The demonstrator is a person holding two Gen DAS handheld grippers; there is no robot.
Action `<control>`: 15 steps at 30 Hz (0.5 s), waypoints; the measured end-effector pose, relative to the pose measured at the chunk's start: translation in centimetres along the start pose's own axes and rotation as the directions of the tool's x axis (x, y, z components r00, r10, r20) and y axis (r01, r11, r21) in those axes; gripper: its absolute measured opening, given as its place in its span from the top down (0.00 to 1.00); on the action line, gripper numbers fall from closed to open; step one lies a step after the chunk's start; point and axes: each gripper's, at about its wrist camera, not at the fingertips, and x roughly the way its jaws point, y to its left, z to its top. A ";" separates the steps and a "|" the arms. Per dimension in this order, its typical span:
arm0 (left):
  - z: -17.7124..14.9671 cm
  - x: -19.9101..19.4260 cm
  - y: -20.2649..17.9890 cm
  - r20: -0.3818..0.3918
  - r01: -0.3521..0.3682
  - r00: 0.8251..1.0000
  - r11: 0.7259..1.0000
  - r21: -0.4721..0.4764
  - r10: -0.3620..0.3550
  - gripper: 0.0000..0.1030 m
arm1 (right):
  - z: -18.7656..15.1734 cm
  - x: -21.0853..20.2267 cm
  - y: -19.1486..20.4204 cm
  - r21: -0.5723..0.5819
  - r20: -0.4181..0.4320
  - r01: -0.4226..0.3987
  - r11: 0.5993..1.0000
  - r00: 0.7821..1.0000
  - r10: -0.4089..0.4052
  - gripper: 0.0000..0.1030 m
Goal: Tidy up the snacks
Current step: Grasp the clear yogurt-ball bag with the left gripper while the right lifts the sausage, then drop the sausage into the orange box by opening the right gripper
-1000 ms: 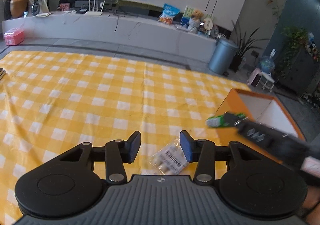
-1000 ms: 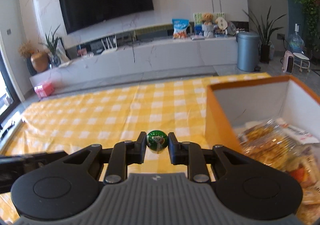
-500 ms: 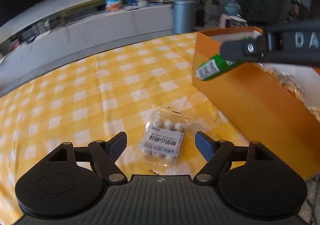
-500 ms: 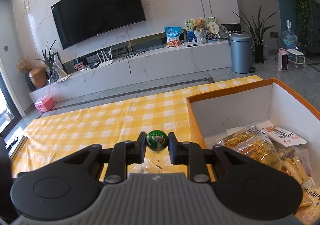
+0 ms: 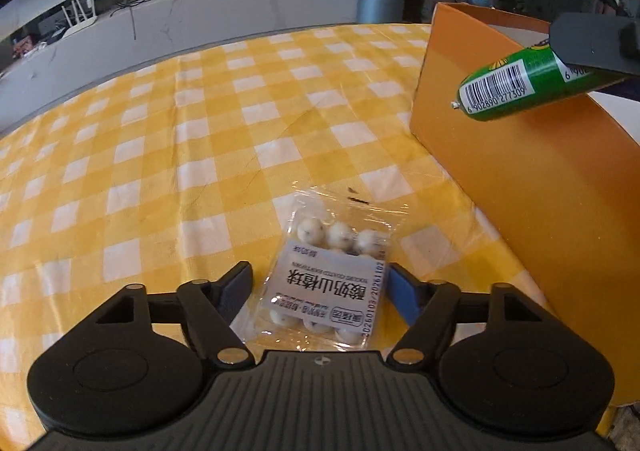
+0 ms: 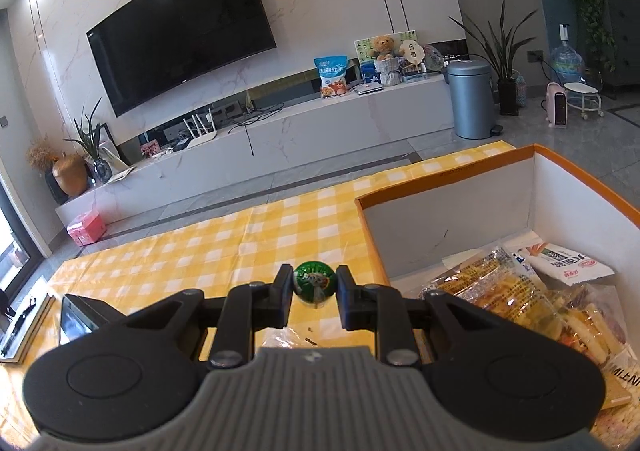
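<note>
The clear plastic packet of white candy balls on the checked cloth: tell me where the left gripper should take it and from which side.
Grip the clear plastic packet of white candy balls across its two long side edges, near the labelled middle, coming down from above. It lies flat on the yellow checked tablecloth, lengthwise between the open fingers of the left gripper, so closing there should pinch the crinkly film; the grip may slip.

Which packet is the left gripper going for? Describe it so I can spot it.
On the yellow checked tablecloth, just left of the orange box, lies a clear packet between the open left gripper fingers. It holds white balls under a white label, unlike the green sausage the right gripper carries.
</note>
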 end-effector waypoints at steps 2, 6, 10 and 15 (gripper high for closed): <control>-0.1 -0.3 0.0 0.006 -0.012 1.000 1.000 -0.019 0.012 0.27 | 0.0 0.1 0.0 0.000 -0.003 -0.006 1.000 1.000 0.006 0.80; -0.3 -1.3 0.6 0.013 0.002 1.000 0.992 -0.122 0.000 0.33 | 0.4 -0.4 -0.2 0.017 0.002 -0.039 0.999 0.999 0.039 0.80; -0.4 -3.5 1.7 0.055 0.096 0.995 0.969 -0.228 -0.085 0.35 | 1.5 -2.7 -1.0 0.013 0.045 -0.052 0.999 0.998 0.051 0.80; -0.2 -6.9 2.0 0.141 0.164 0.982 0.948 -0.272 -0.129 0.35 | 2.7 -5.8 -4.4 0.006 -0.002 -0.048 0.999 0.999 0.048 0.80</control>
